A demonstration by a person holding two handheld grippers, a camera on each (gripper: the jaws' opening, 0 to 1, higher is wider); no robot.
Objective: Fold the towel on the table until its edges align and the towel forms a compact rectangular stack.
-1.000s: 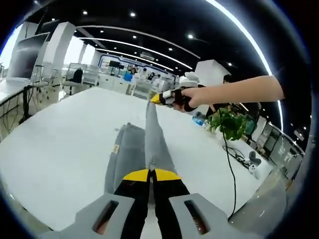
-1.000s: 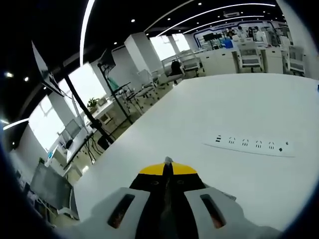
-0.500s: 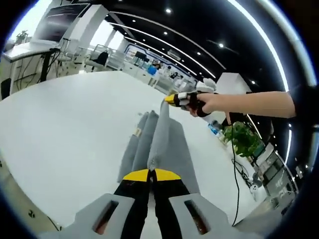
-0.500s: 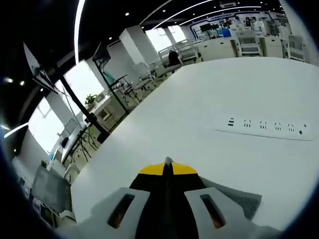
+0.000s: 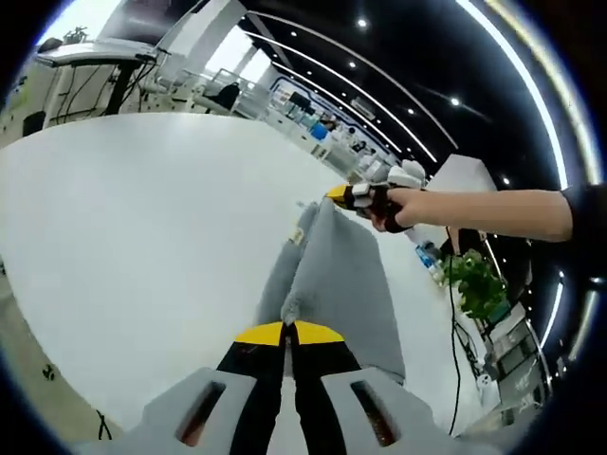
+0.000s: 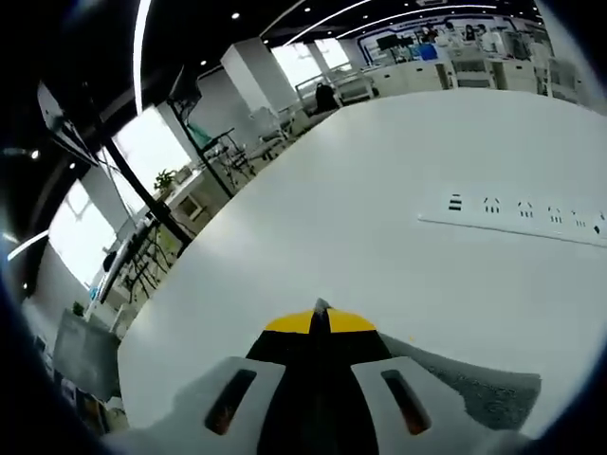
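Observation:
A grey towel (image 5: 332,275) stretches from my left gripper (image 5: 288,327) away to my right gripper (image 5: 341,194), hanging over the white table (image 5: 133,218). The left jaws are shut on the towel's near edge, a small bunch of cloth standing just past the yellow tips. A hand holds the right gripper, shut on the far edge. A small tag (image 5: 298,236) shows on the towel's left fold. In the right gripper view the right gripper (image 6: 321,309) is shut with a sliver of cloth at its tips, and grey towel (image 6: 474,384) hangs below right.
A white power strip (image 6: 522,210) lies on the table ahead of the right gripper. A potted plant (image 5: 474,280) and a bottle (image 5: 427,258) stand past the table's right edge, with cables below. Desks, chairs and monitor stands surround the table.
Both grippers have carried the stretched towel lower toward the table. More grey cloth now spreads out beneath the held edge, and the power strip has drawn nearer in the right gripper view.

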